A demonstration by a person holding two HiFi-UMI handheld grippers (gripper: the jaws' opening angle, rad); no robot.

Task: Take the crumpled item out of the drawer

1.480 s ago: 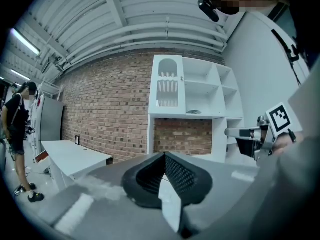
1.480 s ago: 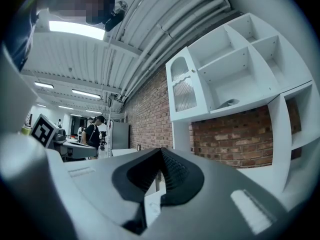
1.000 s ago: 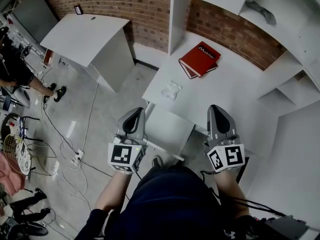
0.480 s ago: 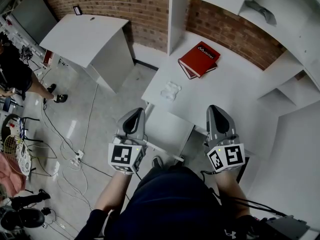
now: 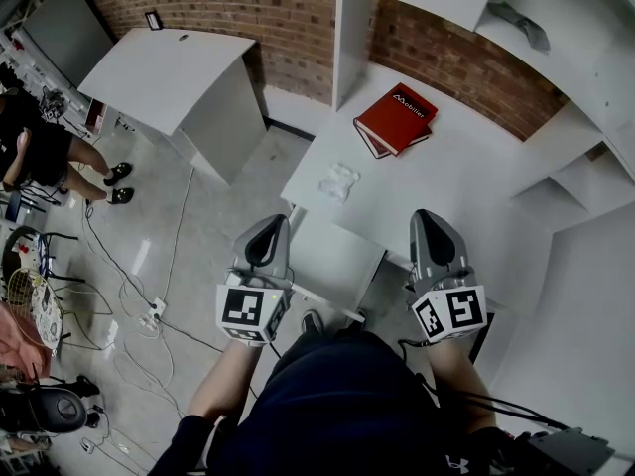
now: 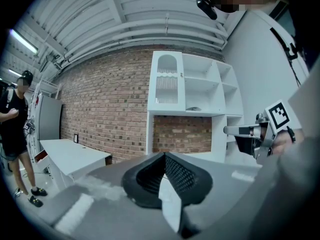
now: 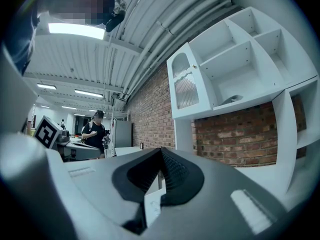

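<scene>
A crumpled white item [image 5: 339, 179] lies on the white desk [image 5: 466, 177], near its front left corner. Below the desk's front edge a white drawer front [image 5: 332, 256] shows; I cannot tell whether the drawer is pulled out. My left gripper [image 5: 270, 224] hangs in front of the desk, short of the crumpled item, with its jaws shut and nothing between them [image 6: 164, 156]. My right gripper [image 5: 429, 216] is held level beside it over the desk's front edge, also shut and empty [image 7: 161, 151].
A red book [image 5: 397, 117] lies at the back of the desk. White shelving [image 5: 556, 58] stands against the brick wall. Another white table [image 5: 169, 72] is at the back left. Cables [image 5: 149, 315] trail over the floor, and a person [image 5: 40, 152] stands at far left.
Both grippers have kept still. The person at the far left of the head view has shifted about on the floor.
</scene>
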